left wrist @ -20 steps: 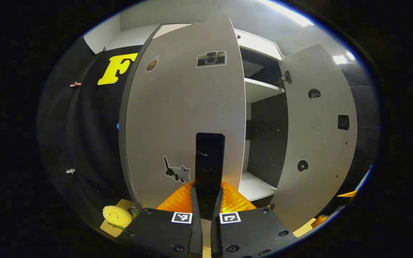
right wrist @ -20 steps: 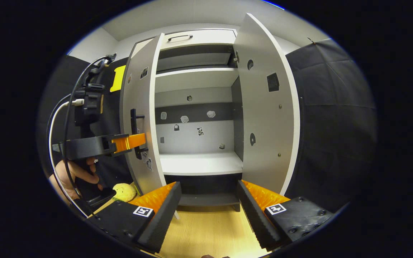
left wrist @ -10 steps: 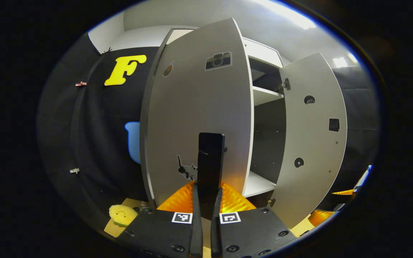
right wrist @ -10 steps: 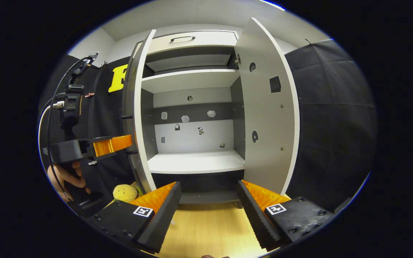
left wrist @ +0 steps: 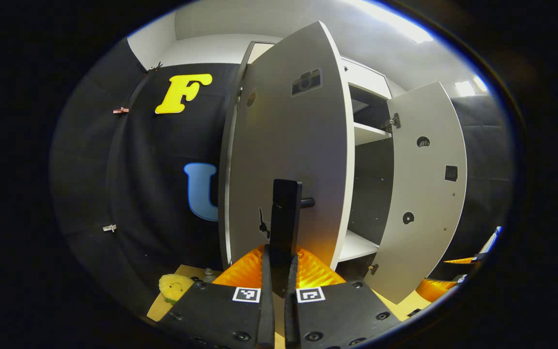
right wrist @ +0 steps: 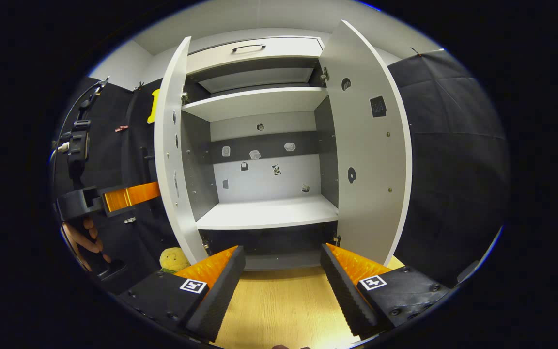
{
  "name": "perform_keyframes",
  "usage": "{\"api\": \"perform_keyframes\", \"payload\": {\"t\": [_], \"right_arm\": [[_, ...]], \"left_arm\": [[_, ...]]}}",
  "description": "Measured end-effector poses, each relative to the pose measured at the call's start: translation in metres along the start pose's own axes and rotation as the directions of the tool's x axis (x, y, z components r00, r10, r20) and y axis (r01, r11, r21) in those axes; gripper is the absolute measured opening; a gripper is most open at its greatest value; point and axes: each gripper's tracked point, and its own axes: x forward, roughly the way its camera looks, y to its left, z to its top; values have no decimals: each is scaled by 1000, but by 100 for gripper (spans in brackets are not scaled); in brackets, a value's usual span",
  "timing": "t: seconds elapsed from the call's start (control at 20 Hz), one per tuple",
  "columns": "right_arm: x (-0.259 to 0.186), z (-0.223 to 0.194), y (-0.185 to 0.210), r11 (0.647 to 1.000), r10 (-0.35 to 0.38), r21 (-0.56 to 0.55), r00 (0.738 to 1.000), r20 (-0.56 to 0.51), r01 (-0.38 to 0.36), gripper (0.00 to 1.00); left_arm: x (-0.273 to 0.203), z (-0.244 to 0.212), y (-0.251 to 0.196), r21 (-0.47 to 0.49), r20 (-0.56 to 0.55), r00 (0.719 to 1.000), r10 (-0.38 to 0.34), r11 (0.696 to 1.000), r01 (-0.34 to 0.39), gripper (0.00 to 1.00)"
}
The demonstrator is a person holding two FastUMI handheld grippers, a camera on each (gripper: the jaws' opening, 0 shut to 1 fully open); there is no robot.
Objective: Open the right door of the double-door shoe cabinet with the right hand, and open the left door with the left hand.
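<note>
The left gripper (left wrist: 279, 271) has its jaws clamped on the left door's handle (left wrist: 285, 220), so the left door (right wrist: 166, 145) swings outward. Rightward, the right door (right wrist: 371, 160) stands wide; the right gripper (right wrist: 281, 286) hangs back, jaws wide, holding nothing.

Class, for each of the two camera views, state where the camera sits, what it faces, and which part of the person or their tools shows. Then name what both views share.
Left gripper view: rides the left gripper, facing the grey left door, fingers clamped on its black bar handle.
Right gripper view: rides the open right gripper, facing the cabinet's white lower shelf; a hand shows at the left.
Shared: both doors, yellow plush toy.
</note>
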Motion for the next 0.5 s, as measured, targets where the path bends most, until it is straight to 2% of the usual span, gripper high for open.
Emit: {"api": "perform_keyframes", "payload": {"t": [0.35,0.5], "right_arm": [[-10,-6,-12,999,-51,-13,998,-27,50,98],[-11,-6,-15,998,-69,-18,997,-38,68,98]], "left_arm": [[-5,3,23,37,12,998,55,998,-55,12],[-6,4,48,54,23,992,121,991,-122,7]]}}
